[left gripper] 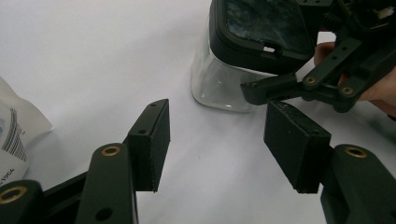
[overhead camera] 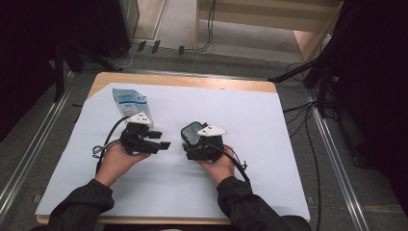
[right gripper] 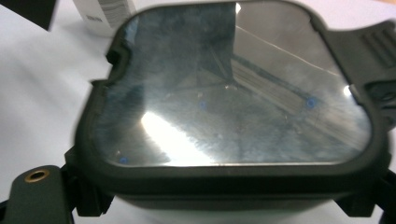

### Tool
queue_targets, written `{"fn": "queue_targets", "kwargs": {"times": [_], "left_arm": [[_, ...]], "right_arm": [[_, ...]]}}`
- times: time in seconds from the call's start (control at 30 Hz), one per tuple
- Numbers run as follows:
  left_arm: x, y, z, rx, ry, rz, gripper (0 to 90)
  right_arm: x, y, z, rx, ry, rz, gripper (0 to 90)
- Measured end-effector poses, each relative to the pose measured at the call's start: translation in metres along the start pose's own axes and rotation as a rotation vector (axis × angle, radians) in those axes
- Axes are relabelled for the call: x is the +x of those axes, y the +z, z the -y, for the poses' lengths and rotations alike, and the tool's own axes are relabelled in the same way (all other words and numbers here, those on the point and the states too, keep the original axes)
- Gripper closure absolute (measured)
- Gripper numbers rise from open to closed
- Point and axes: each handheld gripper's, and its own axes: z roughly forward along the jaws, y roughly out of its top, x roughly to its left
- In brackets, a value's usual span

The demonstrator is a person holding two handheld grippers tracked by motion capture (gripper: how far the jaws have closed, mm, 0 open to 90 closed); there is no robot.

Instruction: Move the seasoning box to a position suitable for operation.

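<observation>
A clear square container with a dark-rimmed lid [overhead camera: 192, 132] stands on the white sheet near the table's middle. My right gripper [overhead camera: 191, 142] has it between its jaws, and in the left gripper view one right finger [left gripper: 275, 87] lies against the clear wall [left gripper: 219, 86] just under the lid. The lid [right gripper: 233, 88] hides the right pads in the right gripper view. My left gripper [overhead camera: 163, 139] points right toward the container, a short gap away. Its jaws [left gripper: 217, 140] stand open with only the bare sheet between them.
A blue and white pouch [overhead camera: 129, 102] lies flat on the sheet [overhead camera: 250, 115] behind the left gripper, with its corner at the left gripper view's edge [left gripper: 14, 135]. Dark stands and cables surround the table on the floor.
</observation>
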Motion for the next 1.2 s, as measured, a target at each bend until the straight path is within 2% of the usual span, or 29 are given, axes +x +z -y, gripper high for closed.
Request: {"fn": "queue_targets", "kwargs": {"times": [0.17, 0.2, 0.43, 0.57, 0.63, 0.67, 0.7, 0.77, 0.8, 0.83, 0.93, 1.0, 1.07, 1.1, 1.17, 1.2], "left_arm": [[0.001, 0.000, -0.002, -0.004, -0.001, -0.005, 41.3], [0.001, 0.000, -0.002, -0.002, 0.001, -0.001, 41.4], [0.001, 0.001, -0.004, -0.010, -0.003, -0.009, 41.3], [0.001, 0.000, -0.005, -0.009, 0.001, -0.009, 42.4], [0.001, 0.000, -0.005, -0.008, 0.002, -0.014, 45.0], [0.001, 0.001, -0.005, -0.014, 0.003, -0.003, 46.1], [0.000, 0.001, -0.005, -0.019, 0.003, 0.005, 48.8], [-0.002, 0.002, -0.006, -0.021, 0.011, 0.008, 51.6], [-0.004, 0.002, -0.006, -0.013, 0.019, 0.017, 52.5], [-0.004, 0.002, -0.006, -0.013, 0.019, 0.017, 53.1], [-0.005, 0.003, -0.006, -0.006, 0.019, 0.028, 53.9], [-0.005, 0.004, -0.006, -0.003, 0.005, 0.051, 54.5], [-0.005, 0.003, -0.009, -0.021, -0.037, 0.078, 57.2], [-0.004, 0.003, -0.011, -0.026, -0.042, 0.084, 57.2], [-0.005, 0.004, -0.014, -0.006, -0.024, 0.070, 59.6], [-0.007, 0.005, -0.017, 0.007, 0.015, 0.056, 65.7]], "right_arm": [[-0.002, -0.013, -0.003, -0.030, 0.006, -0.020, 13.0], [-0.002, -0.017, -0.003, -0.028, 0.006, -0.032, 13.1], [-0.004, -0.033, 0.001, 0.000, -0.009, -0.028, 14.2], [-0.008, -0.046, 0.003, -0.008, 0.017, -0.038, 14.9], [-0.010, -0.053, 0.003, -0.022, 0.016, -0.043, 15.3], [-0.012, -0.057, 0.003, -0.030, 0.009, -0.054, 15.3], [-0.017, -0.064, 0.002, -0.048, 0.003, -0.059, 17.9], [-0.020, -0.068, 0.002, -0.055, 0.003, -0.051, 20.0], [-0.027, -0.073, 0.002, -0.062, 0.015, -0.043, 23.9], [-0.027, -0.073, 0.002, -0.062, 0.015, -0.043, 23.9], [-0.039, -0.076, 0.004, -0.059, 0.039, -0.063, 28.6], [-0.043, -0.076, 0.004, -0.056, 0.031, -0.077, 34.8], [-0.045, -0.072, 0.005, -0.023, 0.005, -0.094, 43.9], [-0.045, -0.072, 0.005, -0.023, 0.005, -0.094, 43.9], [-0.046, -0.071, 0.004, -0.013, 0.004, -0.096, 50.0], [-0.048, -0.071, 0.002, -0.029, -0.001, -0.092, 55.9]]}}
